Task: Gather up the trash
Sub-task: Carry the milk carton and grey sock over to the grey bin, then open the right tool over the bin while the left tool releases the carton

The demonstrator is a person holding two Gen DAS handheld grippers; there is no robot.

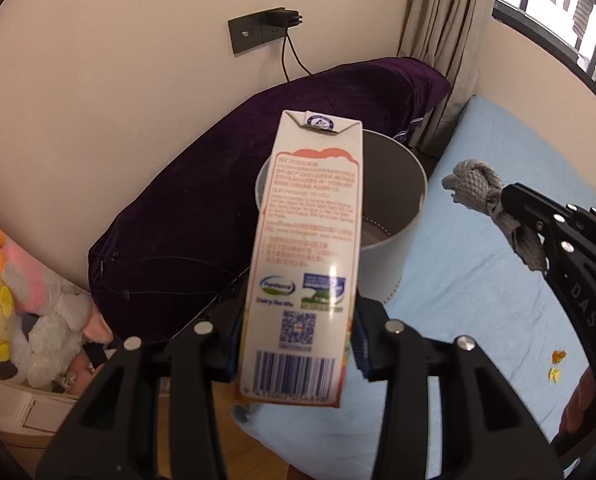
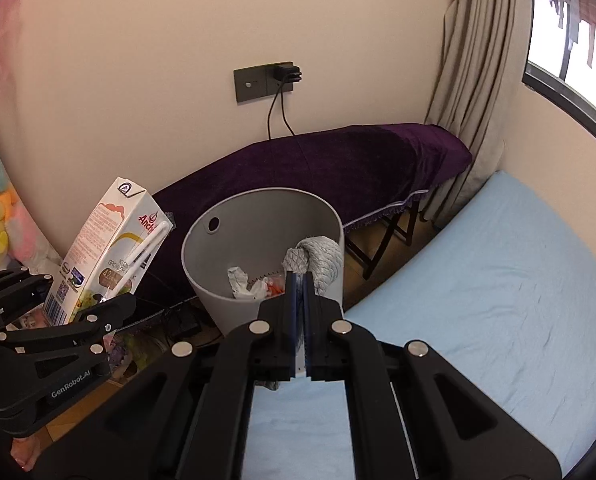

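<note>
My left hand-held gripper (image 1: 298,344) is clamped on a milk carton (image 1: 301,264), holding it upright just in front of the grey trash bin (image 1: 393,248). My right hand-held gripper (image 2: 299,292) is clenched on a knotted grey rope (image 2: 317,258), which hangs over the bin's rim. The bin stands on the floor between the blue bed (image 2: 477,280) and a purple-draped bench (image 2: 337,164) — crumpled paper (image 2: 246,282) lies inside it.
</note>
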